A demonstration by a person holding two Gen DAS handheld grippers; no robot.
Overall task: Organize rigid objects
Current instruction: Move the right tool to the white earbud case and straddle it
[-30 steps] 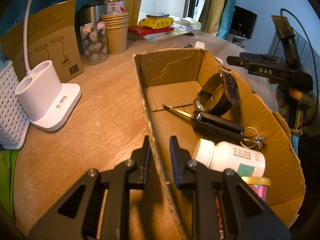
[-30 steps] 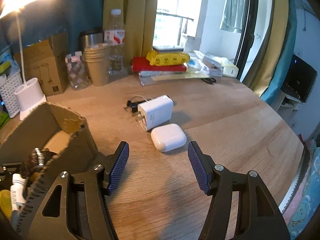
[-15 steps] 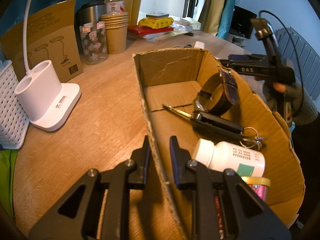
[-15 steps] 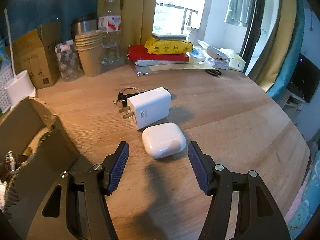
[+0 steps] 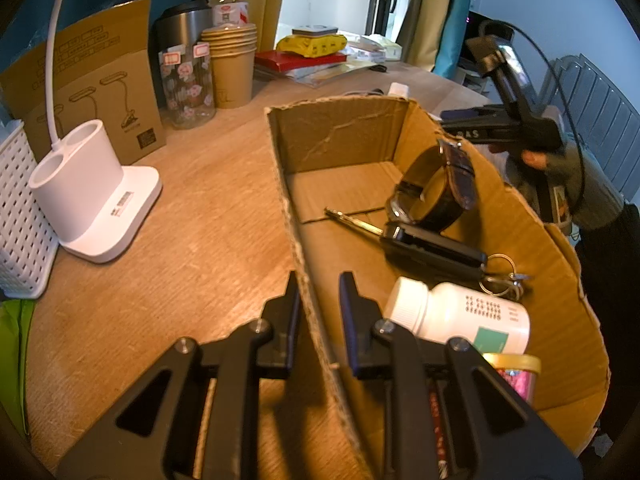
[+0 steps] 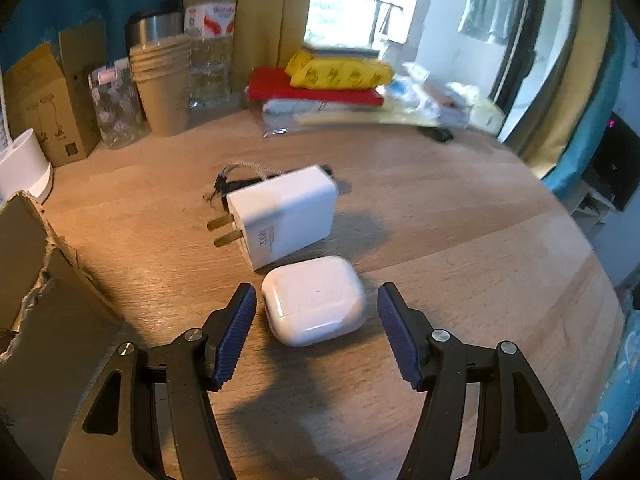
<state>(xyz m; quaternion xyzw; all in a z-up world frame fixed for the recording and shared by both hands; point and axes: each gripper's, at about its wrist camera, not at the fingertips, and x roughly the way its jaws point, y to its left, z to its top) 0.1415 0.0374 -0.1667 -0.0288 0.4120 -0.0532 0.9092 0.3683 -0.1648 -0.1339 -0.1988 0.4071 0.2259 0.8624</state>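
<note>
Left claw (image 5: 318,300), bottom centre of the left wrist view, is clamped on the near side wall of the cardboard box (image 5: 340,140); one finger sits outside the wall, the other inside. The box holds a wristwatch (image 5: 436,188) leaning on the right wall, a folding car key (image 5: 424,246) with a key ring, a white pill bottle (image 5: 460,316) lying on its side, and a small jar (image 5: 514,372) with a yellow rim at the lower right.

Right claw (image 6: 314,312), bottom centre of the right wrist view, stands apart and has just been opening. A white earbud case (image 6: 314,306) lies on the tabletop (image 6: 460,240) between the blue finger pads (image 6: 236,328), touching neither. A white charger plug (image 6: 286,210) lies just above the case at frame centre, prongs to the left, with a dark cable bundle (image 6: 236,178) behind it. A torn corner of the box appears at the left edge.
</note>
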